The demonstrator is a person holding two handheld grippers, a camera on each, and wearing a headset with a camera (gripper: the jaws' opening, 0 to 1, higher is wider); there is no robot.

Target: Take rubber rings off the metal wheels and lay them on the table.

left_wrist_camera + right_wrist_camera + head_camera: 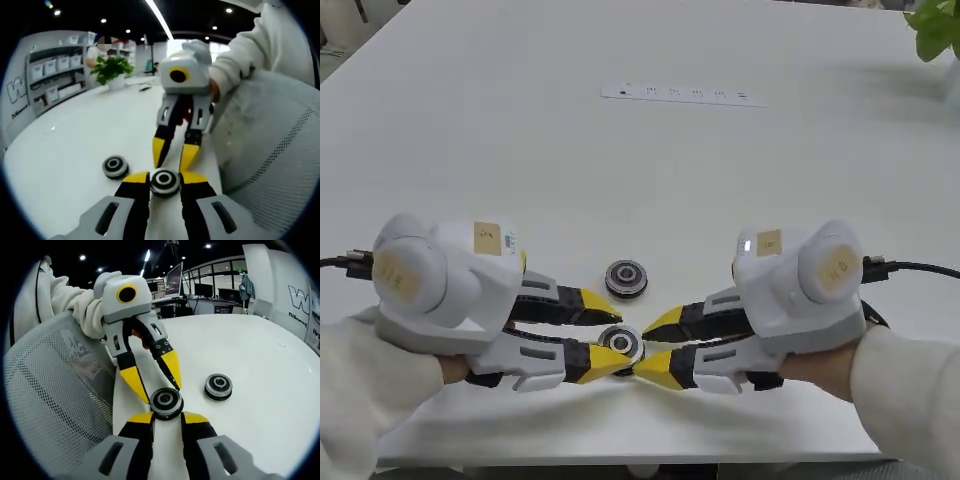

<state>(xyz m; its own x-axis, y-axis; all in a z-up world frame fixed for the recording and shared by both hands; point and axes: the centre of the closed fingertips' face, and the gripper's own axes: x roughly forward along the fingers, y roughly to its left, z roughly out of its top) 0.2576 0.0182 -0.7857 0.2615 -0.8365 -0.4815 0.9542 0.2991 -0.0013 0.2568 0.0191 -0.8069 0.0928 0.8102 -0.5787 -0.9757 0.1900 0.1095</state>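
Left tongs clamp a wheel; head view adds power strip.

We find the head view bright and evenly lit from above, the white worktop close to washed out, with only soft, faint shadows on it; the plant at the far corner is slightly blurred. In both gripper views, ceiling spots and a strip light glow against a dark ceiling, the worktop carries a pale sheen, the fisheye bends everything at the edges, and the wheel mid-frame is sharp while the background softens
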